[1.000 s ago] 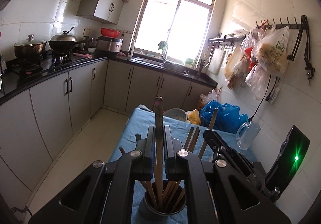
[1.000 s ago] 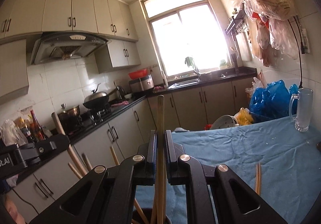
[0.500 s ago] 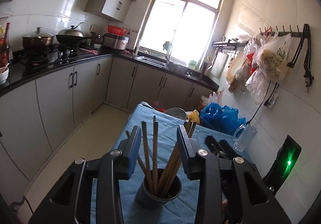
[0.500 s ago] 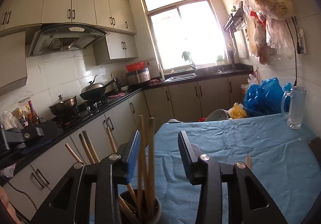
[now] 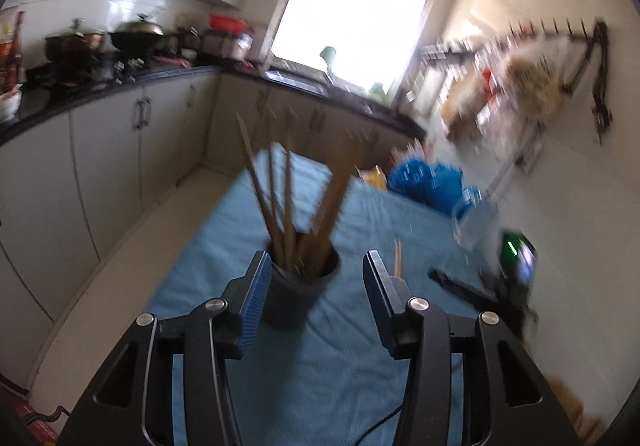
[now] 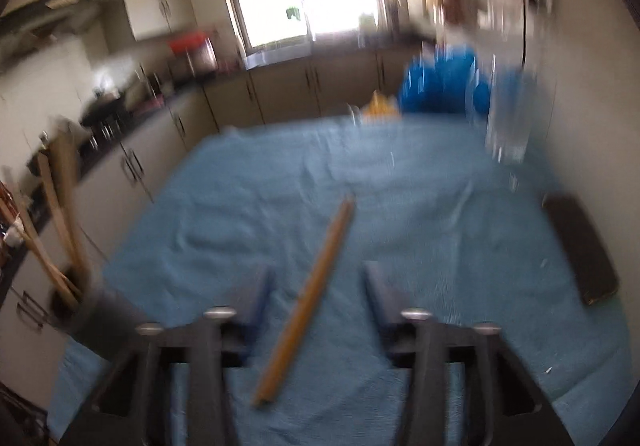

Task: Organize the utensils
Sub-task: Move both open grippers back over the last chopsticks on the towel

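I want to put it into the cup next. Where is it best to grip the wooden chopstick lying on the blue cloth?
Grip the long wooden chopstick near its middle, from above, probably with the open right hand-held gripper turned across it: it lies flat and slanted on the blue cloth.

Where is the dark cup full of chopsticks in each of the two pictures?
Left wrist view: the dark cup stands at centre, just ahead of the open left gripper.
Right wrist view: the cup sits at the far left edge, blurred.
Shared landmark: the blue bag at the table's far end.
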{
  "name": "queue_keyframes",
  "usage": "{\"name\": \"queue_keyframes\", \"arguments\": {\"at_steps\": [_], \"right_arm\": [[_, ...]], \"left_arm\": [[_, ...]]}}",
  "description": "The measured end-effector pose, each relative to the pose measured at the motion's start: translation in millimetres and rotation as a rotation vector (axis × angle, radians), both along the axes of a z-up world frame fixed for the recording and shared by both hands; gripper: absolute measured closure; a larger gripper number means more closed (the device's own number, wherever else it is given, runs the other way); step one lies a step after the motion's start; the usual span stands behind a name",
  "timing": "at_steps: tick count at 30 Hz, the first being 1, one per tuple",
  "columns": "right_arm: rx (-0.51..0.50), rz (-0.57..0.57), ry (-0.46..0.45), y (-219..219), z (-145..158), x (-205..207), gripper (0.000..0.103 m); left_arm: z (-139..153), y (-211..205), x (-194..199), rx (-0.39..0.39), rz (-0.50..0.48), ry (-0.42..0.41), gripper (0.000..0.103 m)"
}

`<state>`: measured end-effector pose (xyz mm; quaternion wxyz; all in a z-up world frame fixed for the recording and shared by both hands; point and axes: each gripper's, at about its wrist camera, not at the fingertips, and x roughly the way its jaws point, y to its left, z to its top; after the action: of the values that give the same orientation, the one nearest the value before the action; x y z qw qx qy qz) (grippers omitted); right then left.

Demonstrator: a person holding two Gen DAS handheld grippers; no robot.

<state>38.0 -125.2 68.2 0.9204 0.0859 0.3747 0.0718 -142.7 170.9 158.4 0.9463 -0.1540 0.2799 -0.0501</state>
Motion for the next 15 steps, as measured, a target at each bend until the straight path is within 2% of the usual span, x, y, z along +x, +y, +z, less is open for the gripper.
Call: {"name": "queue_keyframes", "arguments": {"at_steps": [1, 3, 9, 11, 15], "right_arm": [[0.01, 0.003, 0.043, -6, -11, 9, 0.077], [0.05, 0.019, 0.108, -14, -26, 27, 0.086], [0.176, 0.039, 0.206, -23, -55, 71, 0.087], [0.164, 0.039, 0.231, -19, -62, 78, 0.087], [0.091, 0.026, 0.209, -9, -58, 83, 0.087]], "left_arm": [[-6, -8, 0, 0.017, -0.019, 0.02, 0.057], [-16, -21, 2, 0.044, -0.053, 0.042, 0.057], [-31, -42, 8, 0.107, -0.104, 0.062, 0.057], [-35, -44, 14, 0.116, -0.106, 0.07, 0.057], [-42, -42, 20, 0.109, -0.108, 0.086, 0.057]]}}
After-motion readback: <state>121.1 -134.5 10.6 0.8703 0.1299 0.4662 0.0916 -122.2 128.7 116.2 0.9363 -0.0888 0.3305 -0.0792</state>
